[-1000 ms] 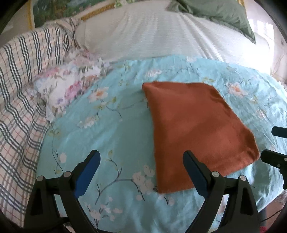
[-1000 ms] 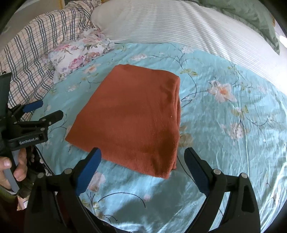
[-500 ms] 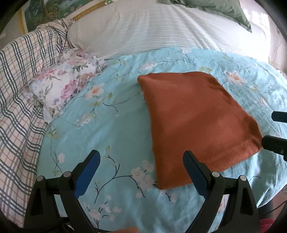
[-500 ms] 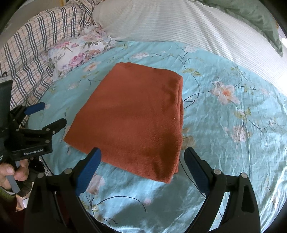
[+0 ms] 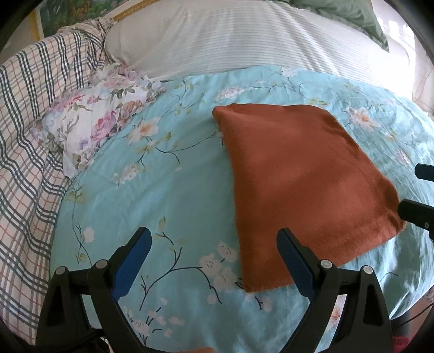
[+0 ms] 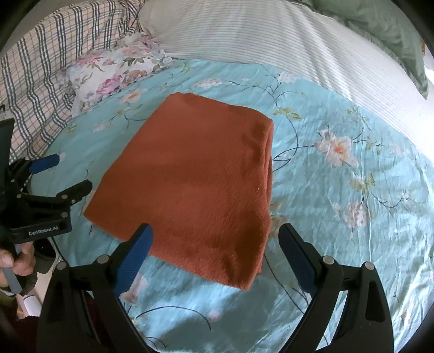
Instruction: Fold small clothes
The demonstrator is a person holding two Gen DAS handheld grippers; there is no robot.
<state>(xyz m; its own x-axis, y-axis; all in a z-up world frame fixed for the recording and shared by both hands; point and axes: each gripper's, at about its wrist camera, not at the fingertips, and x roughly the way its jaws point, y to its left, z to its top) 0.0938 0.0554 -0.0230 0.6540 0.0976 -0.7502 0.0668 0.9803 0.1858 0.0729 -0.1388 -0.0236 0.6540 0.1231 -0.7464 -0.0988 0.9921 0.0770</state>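
Observation:
A rust-orange garment point(image 5: 298, 179) lies folded into a flat rectangle on the light blue floral bedspread point(image 5: 168, 190). The right wrist view shows the same garment point(image 6: 200, 179) with its thick folded edge on the right. My left gripper point(image 5: 214, 239) is open above the bedspread, just off the garment's near left corner. My right gripper point(image 6: 217, 236) is open above the garment's near edge, holding nothing. The left gripper point(image 6: 51, 176) also appears at the left of the right wrist view, held by a hand point(image 6: 16, 260). The right gripper's fingers point(image 5: 415, 211) show at the right edge of the left wrist view.
A floral pillowcase or cloth point(image 5: 92, 127) lies bunched at the bedspread's far left. A checked blanket point(image 5: 24, 135) covers the left side. A white striped quilt point(image 5: 244, 38) and a green pillow point(image 5: 352, 13) lie at the back.
Both grippers have drawn back slightly toward the near edge and stayed open. The folded garment has not moved on the bedspread.

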